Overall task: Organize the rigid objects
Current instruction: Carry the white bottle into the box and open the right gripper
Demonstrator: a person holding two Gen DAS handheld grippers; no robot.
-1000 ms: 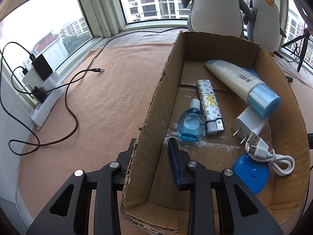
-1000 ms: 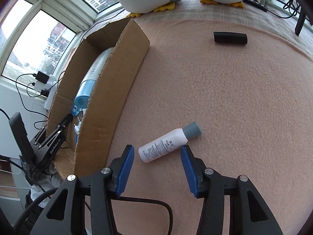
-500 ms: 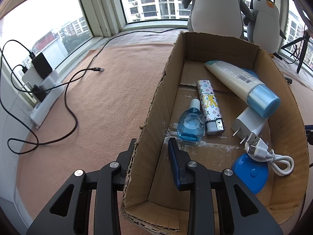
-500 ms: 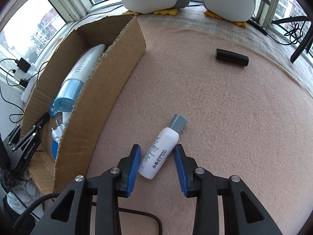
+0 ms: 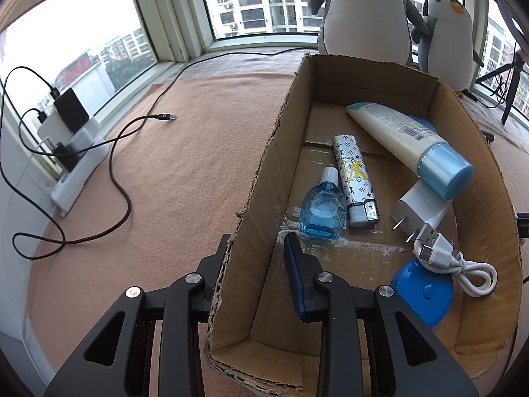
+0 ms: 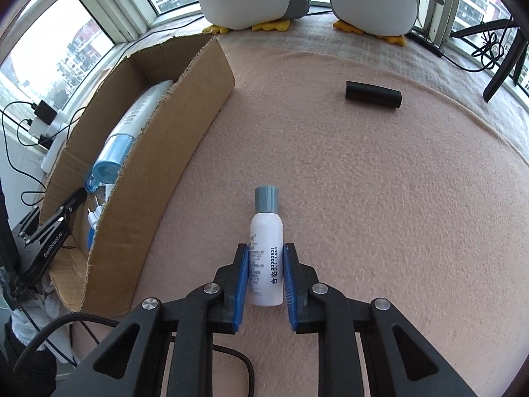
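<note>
Peach felt covers the platform under the windows, and on it stands the cardboard box [image 5: 439,106] that serves as landmark for everything else. A second ago the right gripper [image 6: 266,279] stood wide, with the white bottle [image 6: 266,248] lying crosswise ahead of it; now the bottle lies lengthwise between the blue pads [image 6: 243,274], grey cap pointing away, and the jaws have narrowed until both pads meet its sides or very nearly so. It remains on the felt, to the right of the box and clear of its wall. I judge the grasp made or all but made, so the lift and carry into the box should follow. The left gripper [image 5: 256,261] has not moved: its jaws stay apart, straddling the box's left wall near the front corner, holding nothing. Inside the box lie a lotion tube [image 5: 406,139], a lighter [image 5: 355,178], a small blue bottle [image 5: 320,208], a charger [image 5: 420,208] and a blue disc [image 5: 423,294]. A black cylinder [image 6: 373,94] waits farther right of the box.
</note>
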